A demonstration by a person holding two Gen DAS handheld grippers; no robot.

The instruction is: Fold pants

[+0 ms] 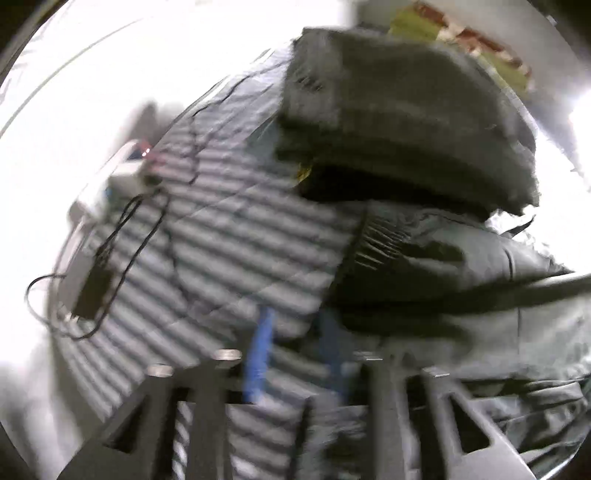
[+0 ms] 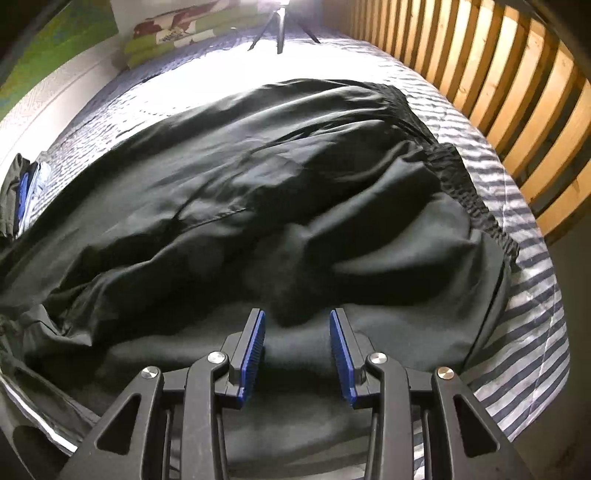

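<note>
Black pants (image 2: pixel 258 192) lie spread and wrinkled across a striped bed sheet (image 2: pixel 528 332), with the elastic waistband (image 2: pixel 476 206) to the right. My right gripper (image 2: pixel 296 317) is open just over the near edge of the pants, and a raised fold of the fabric sits right in front of its blue pads (image 2: pixel 255 343). The left wrist view is blurred by motion. There my left gripper (image 1: pixel 297 332) is open above the striped sheet (image 1: pixel 221 236), and the black pants (image 1: pixel 424 266) lie to its right with their gathered waistband nearest the sheet.
A stack of dark folded clothes (image 1: pixel 399 110) sits beyond the pants. A black power adapter with cables (image 1: pixel 92 284) and a white device (image 1: pixel 125 166) lie at the sheet's left. A wooden slatted frame (image 2: pixel 498 81) borders the bed on the right. A tripod (image 2: pixel 280 26) and folded green-and-red fabric (image 2: pixel 166 33) stand at the far end.
</note>
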